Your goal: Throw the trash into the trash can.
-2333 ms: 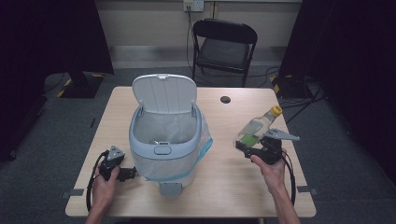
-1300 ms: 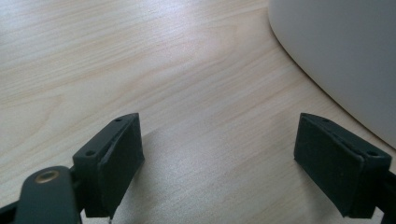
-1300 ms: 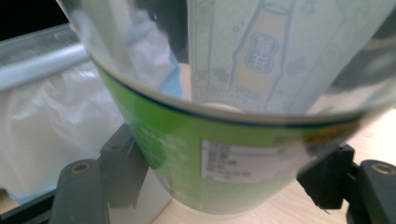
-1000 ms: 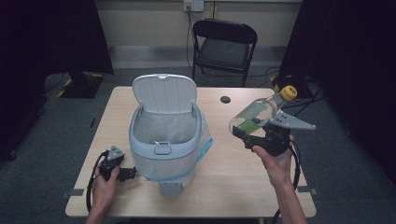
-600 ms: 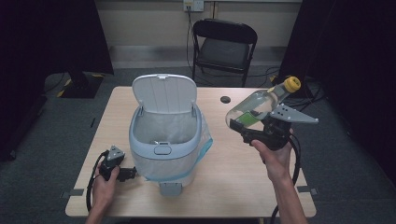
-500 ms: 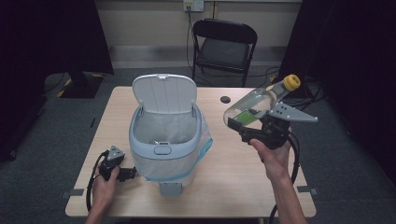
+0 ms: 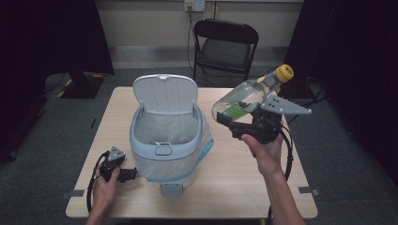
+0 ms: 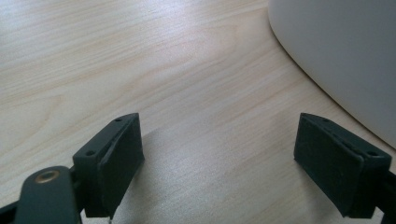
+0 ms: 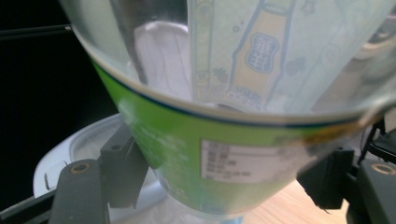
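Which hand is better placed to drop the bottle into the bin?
Right. The right gripper already grips the bottle, lifted beside the open bin. The left gripper sits open and empty on the table.

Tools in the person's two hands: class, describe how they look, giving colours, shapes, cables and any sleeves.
Both are black hand-held devices. Each tool, left and right, ends in two flat, blocky black jaws with small screw holes. Each carries a grey three-cornered plate on top, and a black cable loops from its body. The forearms are bare, with no sleeves visible.
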Available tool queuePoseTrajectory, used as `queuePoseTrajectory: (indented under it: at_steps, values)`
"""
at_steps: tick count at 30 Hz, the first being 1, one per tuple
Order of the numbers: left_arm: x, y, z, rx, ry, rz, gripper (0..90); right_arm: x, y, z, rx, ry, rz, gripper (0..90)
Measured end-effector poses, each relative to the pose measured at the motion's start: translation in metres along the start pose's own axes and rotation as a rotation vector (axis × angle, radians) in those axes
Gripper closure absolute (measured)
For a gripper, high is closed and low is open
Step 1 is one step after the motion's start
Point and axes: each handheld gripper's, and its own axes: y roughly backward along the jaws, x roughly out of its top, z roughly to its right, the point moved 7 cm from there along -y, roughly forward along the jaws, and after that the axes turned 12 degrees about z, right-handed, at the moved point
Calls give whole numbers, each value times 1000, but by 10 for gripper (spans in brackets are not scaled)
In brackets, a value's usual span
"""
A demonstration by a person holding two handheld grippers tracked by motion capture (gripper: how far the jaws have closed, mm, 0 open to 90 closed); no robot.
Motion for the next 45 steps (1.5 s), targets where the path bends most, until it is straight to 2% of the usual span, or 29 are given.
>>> queuePoseTrajectory:
  at_steps: [8,11,13,15,19,26,32,37,45]
  values:
    - [0,0,0,1,2,1,149,9,-22,-15,64,-6,1,271]
    - [0,0,0,1,2,1,149,9,-27,-20,77,-4,-4,271]
    - [0,0,0,1,2,1,149,7,-34,-27,107,-8,-13,270]
    - [0,0,0,1,1,0,149,6,-36,-28,111,-6,-15,271]
    - [0,0,0,0,0,0,149,5,-48,-39,148,-3,-30,270]
    - [0,0,0,0,2,0,149,5,-60,-52,183,8,-45,270]
    - [0,0,0,0,1,0,149,0,-71,-60,210,19,-80,271]
    - [0,0,0,1,1,0,149,-5,-81,-66,238,49,-121,271]
    - [0,0,0,1,2,1,149,-11,-94,-75,278,55,-162,270]
